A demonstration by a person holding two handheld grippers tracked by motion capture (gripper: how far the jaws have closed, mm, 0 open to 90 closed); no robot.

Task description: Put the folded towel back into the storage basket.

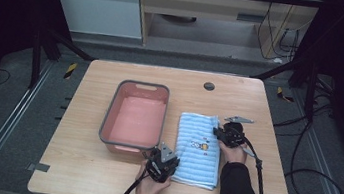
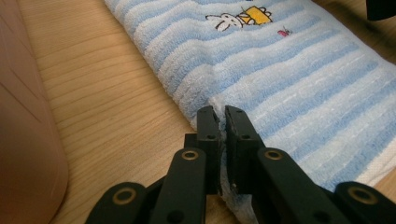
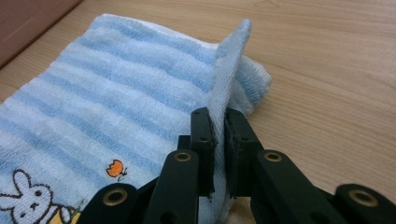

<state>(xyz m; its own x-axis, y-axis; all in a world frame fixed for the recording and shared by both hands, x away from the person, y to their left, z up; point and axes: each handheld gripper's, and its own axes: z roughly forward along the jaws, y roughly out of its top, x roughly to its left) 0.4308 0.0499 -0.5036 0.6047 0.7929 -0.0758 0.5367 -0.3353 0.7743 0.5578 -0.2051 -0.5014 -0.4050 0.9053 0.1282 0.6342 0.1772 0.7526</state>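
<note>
A: Where does the towel lie?

B: The blue-and-white striped towel (image 1: 197,148) lies folded on the wooden bench (image 1: 85,166), just to the right of the pink basin (image 1: 134,117). A small rabbit picture (image 2: 224,21) is stitched near its middle.

A: And the left hand-held gripper?

B: The left hand-held gripper (image 1: 167,161) sits at the near left corner of the towel. In the left gripper view its jaws are clenched on the towel's edge, with cloth pinched between them.

A: What of the right one?

B: The right hand-held gripper (image 1: 218,132) is at the towel's right edge, toward the far end. In the right gripper view its jaws are closed on a fold of the towel, and that fold stands up from the bench between them, with the far corner bunched just beyond.

A: Anything else on the bench?

B: A round dark hole (image 1: 208,86) near the far edge, well apart from the towel.
</note>
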